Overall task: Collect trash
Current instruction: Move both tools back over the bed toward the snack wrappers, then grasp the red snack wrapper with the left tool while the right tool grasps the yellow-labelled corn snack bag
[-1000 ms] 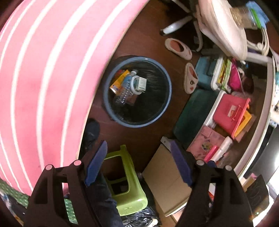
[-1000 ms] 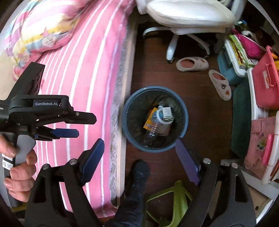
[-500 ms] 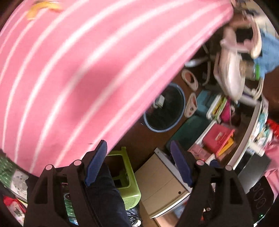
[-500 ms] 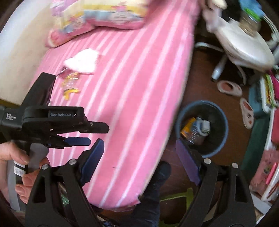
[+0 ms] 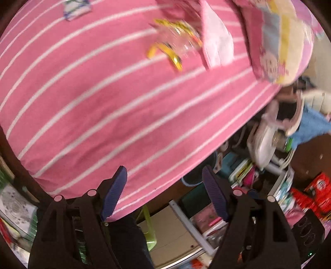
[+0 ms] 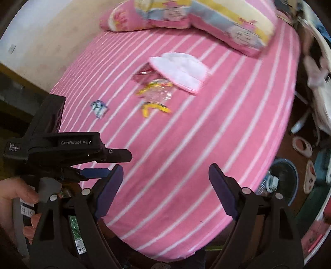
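Note:
On the pink striped bed (image 6: pixel 186 144) lie a clear and yellow plastic wrapper (image 6: pixel 155 95), a small blue and white crumpled wrapper (image 6: pixel 99 107) and a white cloth (image 6: pixel 180 70). The left wrist view shows the same yellow wrapper (image 5: pixel 175 47) and the blue scrap (image 5: pixel 76 10). My right gripper (image 6: pixel 165 186) is open and empty over the bed's near edge. My left gripper (image 5: pixel 165 186) is open and empty too; its body (image 6: pixel 68 149) shows in a hand at the left of the right wrist view. The blue trash bin (image 6: pixel 283 182) with a bottle inside stands on the floor at the right.
Patterned pillows (image 6: pixel 206 18) lie at the head of the bed. A white chair (image 5: pixel 266 142), slippers (image 6: pixel 302 147), storage boxes and a green stool (image 5: pixel 149 229) crowd the dark wood floor beside the bed. A cardboard box (image 5: pixel 175 235) sits near the stool.
Both views have swung from the trash bin on the floor up over the bed; the wrappers and pillows have come into sight. Both grippers stay open and empty.

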`<action>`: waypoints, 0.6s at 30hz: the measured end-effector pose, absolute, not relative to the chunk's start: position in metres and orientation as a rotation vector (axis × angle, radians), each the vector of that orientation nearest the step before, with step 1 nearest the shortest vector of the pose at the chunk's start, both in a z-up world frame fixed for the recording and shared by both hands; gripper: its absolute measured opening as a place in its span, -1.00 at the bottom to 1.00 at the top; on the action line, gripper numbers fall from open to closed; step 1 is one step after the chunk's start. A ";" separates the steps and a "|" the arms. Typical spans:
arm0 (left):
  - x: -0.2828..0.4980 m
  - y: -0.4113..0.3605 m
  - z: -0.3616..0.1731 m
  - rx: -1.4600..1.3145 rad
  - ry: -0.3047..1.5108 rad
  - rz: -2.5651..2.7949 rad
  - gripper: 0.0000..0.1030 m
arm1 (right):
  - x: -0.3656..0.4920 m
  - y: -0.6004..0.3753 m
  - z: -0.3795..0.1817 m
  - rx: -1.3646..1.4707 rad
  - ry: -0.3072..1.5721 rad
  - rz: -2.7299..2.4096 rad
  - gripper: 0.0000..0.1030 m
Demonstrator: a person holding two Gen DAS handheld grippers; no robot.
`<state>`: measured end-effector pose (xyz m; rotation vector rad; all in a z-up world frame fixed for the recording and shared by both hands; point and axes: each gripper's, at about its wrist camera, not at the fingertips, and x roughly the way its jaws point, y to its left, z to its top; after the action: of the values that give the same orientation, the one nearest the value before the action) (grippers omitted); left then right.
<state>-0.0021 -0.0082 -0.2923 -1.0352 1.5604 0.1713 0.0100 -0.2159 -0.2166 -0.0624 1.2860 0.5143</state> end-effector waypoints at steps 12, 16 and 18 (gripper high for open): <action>0.021 0.079 -0.299 -1.152 1.451 0.200 0.50 | 0.069 -0.136 -0.235 -0.033 1.300 0.537 0.63; 0.049 0.099 -0.313 -1.176 1.433 0.197 0.50 | 0.093 -0.118 -0.248 -0.024 1.310 0.530 0.63; 0.065 0.109 -0.320 -1.184 1.425 0.198 0.50 | 0.107 -0.110 -0.259 -0.017 1.323 0.519 0.63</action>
<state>0.0652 0.1089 -0.3203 -1.1844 1.4254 0.1984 0.1071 -0.1095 -0.2593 -0.0168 1.3225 0.5186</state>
